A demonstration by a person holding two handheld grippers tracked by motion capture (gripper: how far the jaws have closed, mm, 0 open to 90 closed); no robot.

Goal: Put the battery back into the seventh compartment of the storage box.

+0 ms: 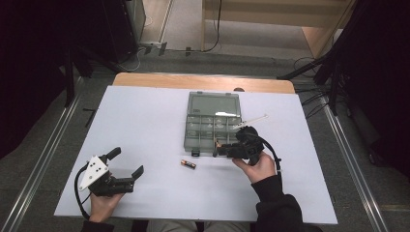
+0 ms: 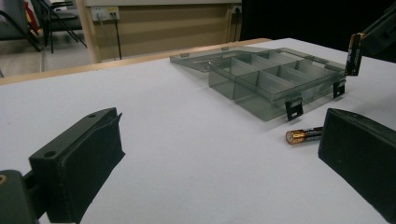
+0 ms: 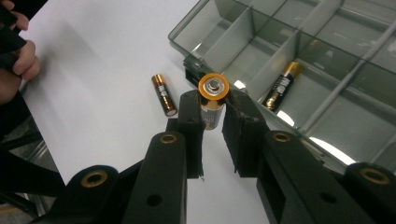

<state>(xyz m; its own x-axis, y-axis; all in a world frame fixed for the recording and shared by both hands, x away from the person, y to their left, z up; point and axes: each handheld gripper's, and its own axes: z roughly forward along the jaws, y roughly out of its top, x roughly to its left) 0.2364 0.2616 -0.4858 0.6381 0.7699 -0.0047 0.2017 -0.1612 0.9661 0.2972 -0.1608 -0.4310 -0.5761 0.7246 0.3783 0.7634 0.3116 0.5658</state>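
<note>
**Right gripper clamps a battery at the organizer's front edge; left gripper rests wide apart**

The right hand (image 1: pixel 258 166) reaches in from the lower right of the high view, palm wrapped under the right gripper (image 1: pixel 218 147), whose jaws point left toward the near edge of the clear compartment box (image 1: pixel 213 108). Those jaws are clamped on the held battery (image 3: pixel 212 100). In the right gripper view it stands on end between the pads, its terminal cap facing the camera, its long axis running away along the jaws. In the left gripper view the same battery (image 2: pixel 353 53) hangs upright, just above the box's near right corner.

The left hand (image 1: pixel 102 203) sits low at the near left of the white table (image 1: pixel 145 125), holding the left gripper (image 1: pixel 128 164) with its jaws spread well apart and nothing between them; they point right and slightly away, toward the box.

Three batteries show in all. One is held. The loose battery (image 1: pixel 188 164) lies flat on the table just in front of the box, between the two grippers, its long axis running roughly left to right in the high view. The stored battery (image 3: pixel 281 87) lies flat in a front compartment of the box, angled across the cell.

There is one box, its lid (image 1: pixel 214 103) swung open and lying flat on the far side. Its dividers form two rows of cells; I cannot count them surely.
</note>
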